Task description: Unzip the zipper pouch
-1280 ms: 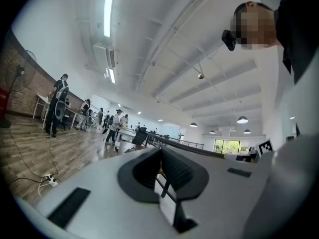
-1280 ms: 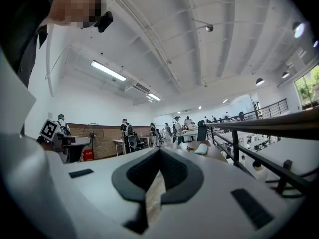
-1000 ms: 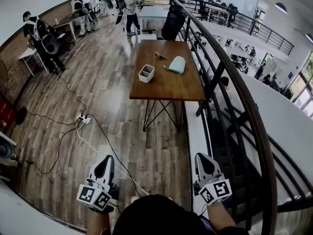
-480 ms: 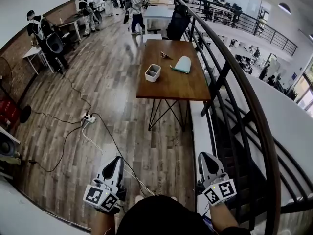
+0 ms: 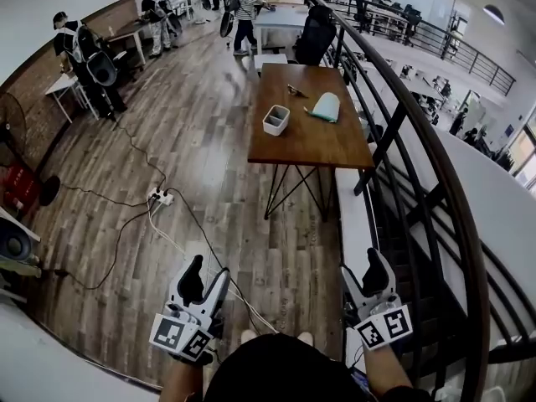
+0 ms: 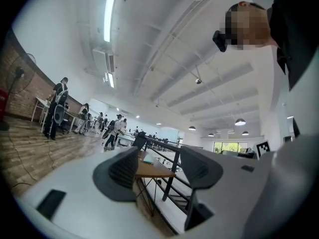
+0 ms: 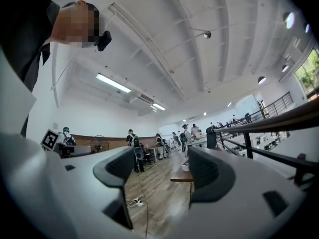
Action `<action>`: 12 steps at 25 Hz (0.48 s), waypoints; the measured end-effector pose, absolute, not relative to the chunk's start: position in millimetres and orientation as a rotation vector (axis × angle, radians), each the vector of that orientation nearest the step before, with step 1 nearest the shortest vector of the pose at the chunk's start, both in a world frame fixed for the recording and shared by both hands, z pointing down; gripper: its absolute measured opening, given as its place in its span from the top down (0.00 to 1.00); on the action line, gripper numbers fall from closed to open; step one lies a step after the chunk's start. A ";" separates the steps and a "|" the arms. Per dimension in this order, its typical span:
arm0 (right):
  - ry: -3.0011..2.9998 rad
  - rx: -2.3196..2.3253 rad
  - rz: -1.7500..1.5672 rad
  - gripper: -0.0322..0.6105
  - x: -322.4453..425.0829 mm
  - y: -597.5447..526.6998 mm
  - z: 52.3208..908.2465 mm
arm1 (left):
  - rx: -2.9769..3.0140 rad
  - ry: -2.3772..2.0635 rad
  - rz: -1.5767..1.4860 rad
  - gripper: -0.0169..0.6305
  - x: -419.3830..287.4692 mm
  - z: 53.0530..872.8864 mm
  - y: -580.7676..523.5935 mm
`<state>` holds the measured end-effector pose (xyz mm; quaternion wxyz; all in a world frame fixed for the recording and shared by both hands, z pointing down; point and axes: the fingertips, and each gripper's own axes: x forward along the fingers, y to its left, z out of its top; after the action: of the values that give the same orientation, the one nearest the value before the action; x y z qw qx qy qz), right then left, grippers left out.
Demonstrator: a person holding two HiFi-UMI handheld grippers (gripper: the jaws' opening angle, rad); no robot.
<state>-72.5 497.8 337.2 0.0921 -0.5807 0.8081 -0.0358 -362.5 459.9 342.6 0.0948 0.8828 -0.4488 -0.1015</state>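
Observation:
The light teal zipper pouch [image 5: 325, 105] lies on the far right part of a brown wooden table [image 5: 311, 145], well ahead of me. Both grippers hang low and near my body, far from the table. My left gripper [image 5: 207, 276] and my right gripper [image 5: 376, 268] are both opening their jaws, and nothing is between them. In the left gripper view the left gripper [image 6: 157, 166] frames the distant table [image 6: 155, 170]. In the right gripper view the right gripper [image 7: 162, 168] frames the table's edge [image 7: 181, 179].
A white box-shaped container [image 5: 275, 120] and a small object [image 5: 296, 90] share the table. A power strip [image 5: 159, 196] with cables lies on the wood floor. A black railing [image 5: 402, 132] and stairs run along the right. Several people stand far back, and a black chair [image 5: 316, 33] stands behind the table.
Both grippers' jaws have gone from shut to spread apart. The table sits slightly nearer and further right in the head view.

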 end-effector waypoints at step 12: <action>2.435 -1.743 -0.140 0.43 -121.7 519.7 338.6 | 2.578 -1.274 -0.325 0.53 -404.7 361.7 468.1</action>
<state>-121.7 519.7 338.6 0.0716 -0.5800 0.8101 -0.0465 -404.7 468.1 361.7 0.1235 0.8840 -0.4369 -0.1114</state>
